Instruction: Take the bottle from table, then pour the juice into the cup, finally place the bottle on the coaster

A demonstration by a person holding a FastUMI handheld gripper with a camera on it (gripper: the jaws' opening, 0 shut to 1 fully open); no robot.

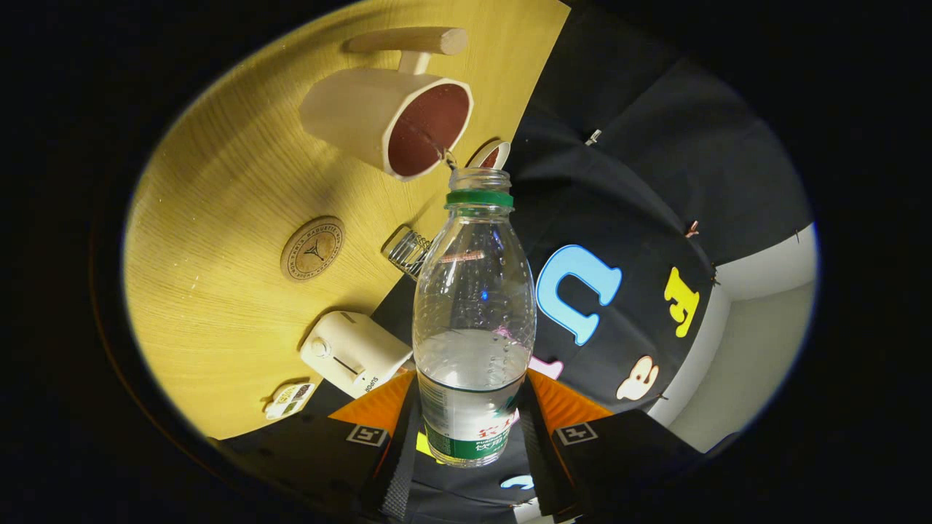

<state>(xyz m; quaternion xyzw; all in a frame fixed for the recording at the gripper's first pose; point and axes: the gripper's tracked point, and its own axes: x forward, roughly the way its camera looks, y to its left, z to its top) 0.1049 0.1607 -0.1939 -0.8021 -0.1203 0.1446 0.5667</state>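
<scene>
**Bottle tipped over the cup, held in the tongs**

The tongs [473,429] are clenched on the plastic water bottle [473,320], one finger pressed to each side of its labelled lower part. The bottle is uncapped, with a green ring below its open neck, and clear liquid fills roughly its lower third as it lies along the fingers. Its mouth points at the rim of the cream cup [389,124], whose inside is reddish brown; a thin stream runs from the bottle's mouth into the cup's opening. The cup stands on the wooden desk [211,306], with a wooden handle sticking out on its far side. The round cork coaster [312,248] lies bare on the desk, apart from the cup and beside the bottle's shoulder. Nearer the fingers sits a small cream toaster-shaped box [354,353], and a metal wire item [408,251] shows at the desk's edge, partly behind the bottle.
</scene>
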